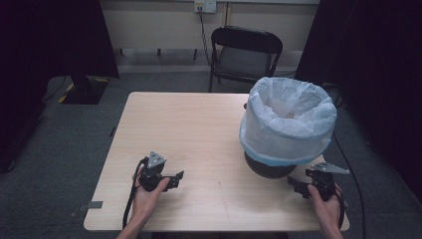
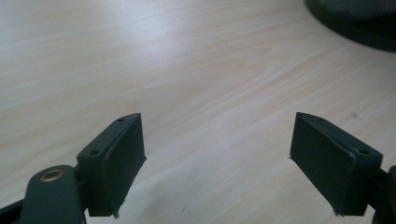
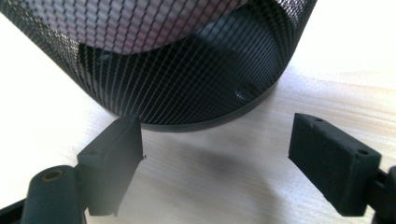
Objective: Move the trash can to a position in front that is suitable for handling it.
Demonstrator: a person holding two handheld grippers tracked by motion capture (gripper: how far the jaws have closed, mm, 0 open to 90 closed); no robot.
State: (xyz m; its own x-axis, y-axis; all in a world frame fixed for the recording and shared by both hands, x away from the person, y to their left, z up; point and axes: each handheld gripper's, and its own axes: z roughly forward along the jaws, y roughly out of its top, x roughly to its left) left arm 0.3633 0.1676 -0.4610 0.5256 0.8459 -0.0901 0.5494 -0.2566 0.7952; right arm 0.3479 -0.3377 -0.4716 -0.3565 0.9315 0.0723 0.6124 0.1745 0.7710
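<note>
Fingers released on both: left gripper (image 1: 175,178) and right gripper (image 1: 297,185) show wide gaps, nothing between the jaws. Left sits low over bare table (image 1: 189,124), near-left. Right is at the near-right edge, aimed at the base of the bin (image 3: 187,79), just short of it. Bin, black mesh with a white bag (image 1: 288,119), stands right of centre.

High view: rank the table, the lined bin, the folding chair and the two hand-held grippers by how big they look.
1. Table
2. Lined bin
3. Folding chair, though it sits farther from the camera, so its true size is unsure
4. Left hand-held gripper and right hand-held gripper: they look alike
</note>
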